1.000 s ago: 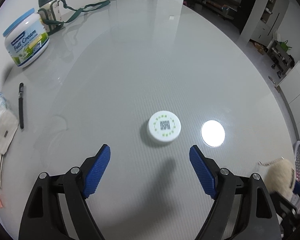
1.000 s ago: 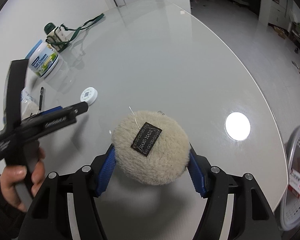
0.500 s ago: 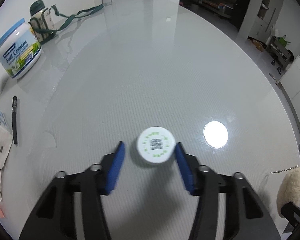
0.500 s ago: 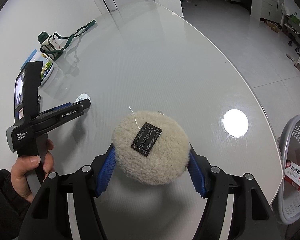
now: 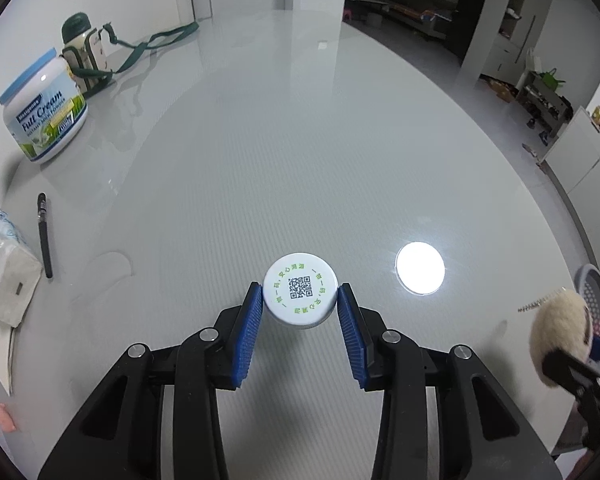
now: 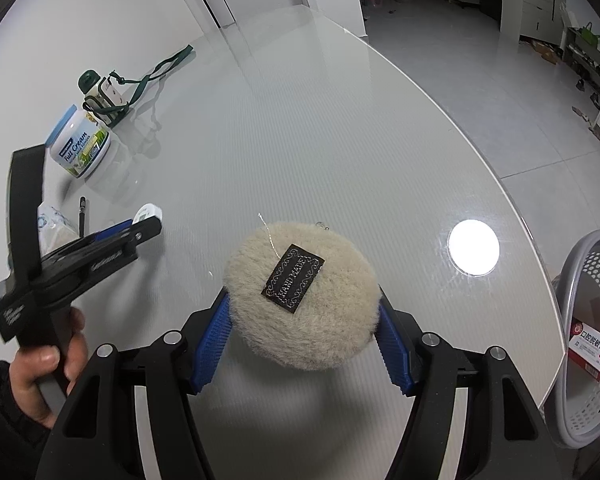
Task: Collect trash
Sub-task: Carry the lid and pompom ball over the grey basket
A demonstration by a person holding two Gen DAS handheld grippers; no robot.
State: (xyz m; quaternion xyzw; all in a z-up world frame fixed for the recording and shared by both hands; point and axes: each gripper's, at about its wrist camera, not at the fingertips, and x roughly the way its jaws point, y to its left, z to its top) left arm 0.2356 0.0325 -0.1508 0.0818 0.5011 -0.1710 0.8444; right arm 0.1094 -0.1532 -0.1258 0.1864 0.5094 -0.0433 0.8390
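A white round lid (image 5: 300, 295) with a QR code sits on the glossy white table (image 5: 280, 152). My left gripper (image 5: 300, 302) is shut on it, one blue pad on each side. It shows small in the right wrist view (image 6: 150, 214) by the left gripper's tip. My right gripper (image 6: 303, 320) is shut on a beige fluffy round pouch (image 6: 300, 300) with a black label, held above the table. The pouch also shows at the right edge of the left wrist view (image 5: 558, 328).
A grey perforated basket (image 6: 592, 320) stands beyond the table's right edge and holds a red-and-white box (image 6: 592, 354). At the left are a milk powder tub (image 5: 44, 112), a green-strapped bottle (image 5: 82, 56), a black pen (image 5: 45, 236) and a tissue pack (image 5: 4, 272).
My left gripper has moved forward over the white lid and closed on it. My right gripper still holds the pouch and has shifted a little toward the basket.
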